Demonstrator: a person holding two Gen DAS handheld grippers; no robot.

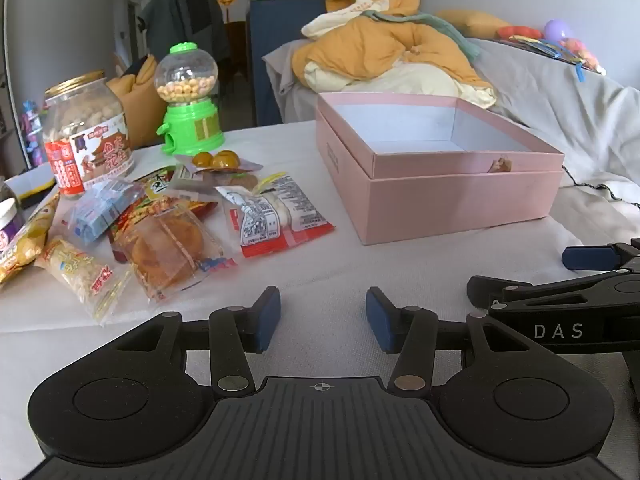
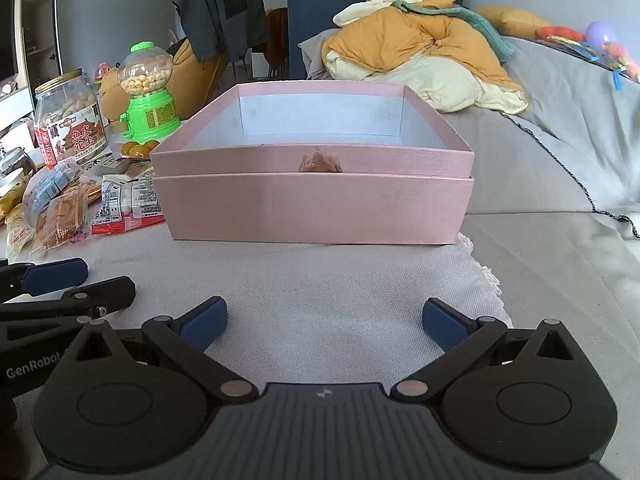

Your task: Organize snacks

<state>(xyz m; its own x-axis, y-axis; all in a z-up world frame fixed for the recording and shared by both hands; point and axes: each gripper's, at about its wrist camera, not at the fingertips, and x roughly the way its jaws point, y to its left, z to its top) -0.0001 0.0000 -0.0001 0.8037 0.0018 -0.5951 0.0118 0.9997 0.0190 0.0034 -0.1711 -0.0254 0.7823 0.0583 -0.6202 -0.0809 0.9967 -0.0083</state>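
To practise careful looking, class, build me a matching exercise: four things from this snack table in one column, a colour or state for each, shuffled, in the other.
Things:
1. gift box
2. candy dispenser
3. peanut jar
4. left gripper

Descriptions:
A. green base, clear globe
B. open, holding nothing
C. pink, nothing visible inside
D. gold lid, red label

Pairs: 1-C, 2-A, 3-D, 4-B

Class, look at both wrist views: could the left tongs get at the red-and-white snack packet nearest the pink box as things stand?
Probably yes. The left tongs stand open and hold nothing, and only bare cloth lies between them and the red-and-white snack packet. The pink box sits off to the right, clear of that path.
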